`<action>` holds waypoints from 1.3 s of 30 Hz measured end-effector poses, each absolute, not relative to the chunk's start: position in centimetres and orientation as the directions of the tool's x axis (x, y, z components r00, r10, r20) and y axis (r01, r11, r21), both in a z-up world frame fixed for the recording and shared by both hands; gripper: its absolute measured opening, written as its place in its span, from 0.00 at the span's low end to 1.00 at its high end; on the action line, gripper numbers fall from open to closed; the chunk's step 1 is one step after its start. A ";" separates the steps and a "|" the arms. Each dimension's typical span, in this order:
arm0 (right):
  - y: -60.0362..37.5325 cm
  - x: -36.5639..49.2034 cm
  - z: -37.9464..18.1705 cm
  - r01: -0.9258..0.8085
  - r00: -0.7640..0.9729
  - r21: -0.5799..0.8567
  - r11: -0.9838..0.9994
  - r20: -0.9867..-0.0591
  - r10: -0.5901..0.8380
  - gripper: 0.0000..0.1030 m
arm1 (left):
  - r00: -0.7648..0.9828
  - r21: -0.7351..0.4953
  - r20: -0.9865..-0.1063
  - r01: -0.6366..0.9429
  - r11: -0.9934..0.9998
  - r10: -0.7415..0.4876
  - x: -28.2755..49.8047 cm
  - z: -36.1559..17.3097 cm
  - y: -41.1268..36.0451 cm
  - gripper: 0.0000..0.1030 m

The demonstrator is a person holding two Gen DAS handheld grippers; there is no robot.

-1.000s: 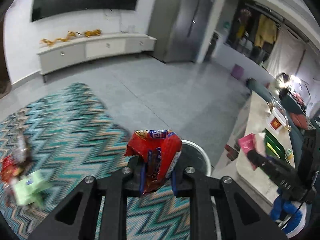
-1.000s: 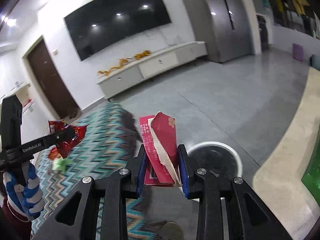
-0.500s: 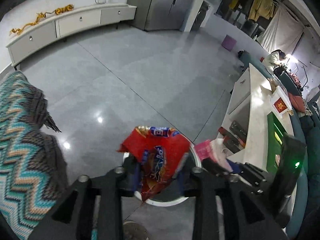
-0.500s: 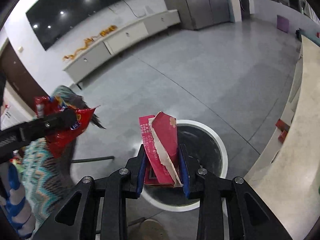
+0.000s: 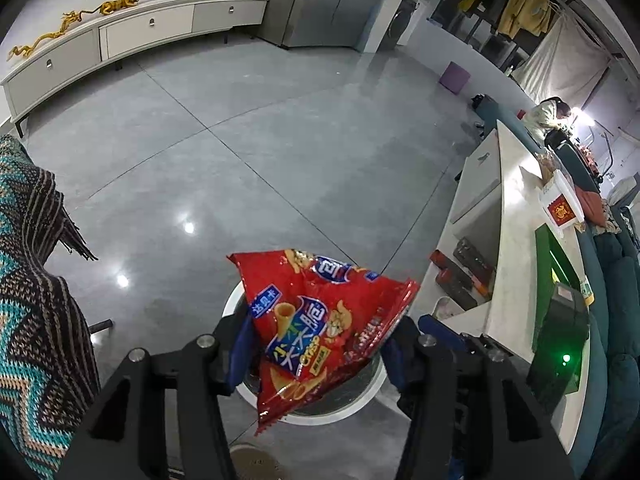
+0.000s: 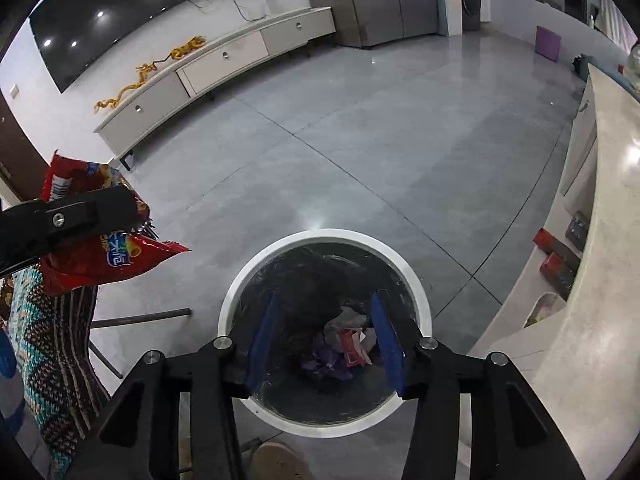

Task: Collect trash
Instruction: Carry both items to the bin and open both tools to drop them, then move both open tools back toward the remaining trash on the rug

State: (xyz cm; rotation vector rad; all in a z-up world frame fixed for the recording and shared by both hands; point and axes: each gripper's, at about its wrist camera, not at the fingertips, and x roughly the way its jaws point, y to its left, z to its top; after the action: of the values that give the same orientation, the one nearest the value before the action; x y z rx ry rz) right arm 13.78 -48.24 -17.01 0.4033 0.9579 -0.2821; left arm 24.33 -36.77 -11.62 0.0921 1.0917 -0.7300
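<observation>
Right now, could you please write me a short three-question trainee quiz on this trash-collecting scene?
1. True or false: the right hand-held gripper has something between its fingers.
2. What lies between the fingers of the left hand-held gripper? A) a pink carton B) red snack bag C) a bottle
3. What sits directly below both grippers?

Key: 1. False, it is empty, jaws opening. 2. B. 3. The white-rimmed trash bin, black-lined, with wrappers inside.

One red snack bag, one white-rimmed trash bin, one zigzag blanket, two grippers' fingers.
</observation>
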 end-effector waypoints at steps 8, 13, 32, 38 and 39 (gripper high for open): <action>-48.2 11.1 -14.7 0.426 0.578 0.207 0.881 -0.811 -0.090 0.48 | 0.249 -0.280 -0.821 0.610 0.742 -0.514 23.3 -10.6 -37.8 0.66; -48.1 9.3 -12.8 0.433 0.602 0.201 0.879 -0.790 -0.116 0.48 | 0.242 -0.273 -0.821 0.629 0.728 -0.517 22.5 -10.3 -38.5 0.67; -47.4 5.2 -8.6 0.455 0.660 0.202 0.867 -0.731 -0.177 0.49 | 0.229 -0.287 -0.821 0.626 0.725 -0.523 21.3 -9.5 -38.4 0.70; -46.9 4.6 -7.3 0.452 0.678 0.205 0.868 -0.711 -0.186 0.55 | 0.319 -0.251 -0.788 0.614 0.748 -0.526 20.3 -7.5 -36.7 0.70; -46.7 4.3 -7.0 0.452 0.685 0.207 0.868 -0.703 -0.190 0.57 | 0.355 -0.246 -0.767 0.606 0.756 -0.534 19.8 -6.7 -36.0 0.70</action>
State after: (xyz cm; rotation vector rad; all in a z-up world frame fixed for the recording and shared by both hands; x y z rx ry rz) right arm 4.32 -46.70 -7.04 0.3835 0.7329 -0.3698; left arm 19.82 -36.03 -6.67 0.0853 0.9564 -0.7378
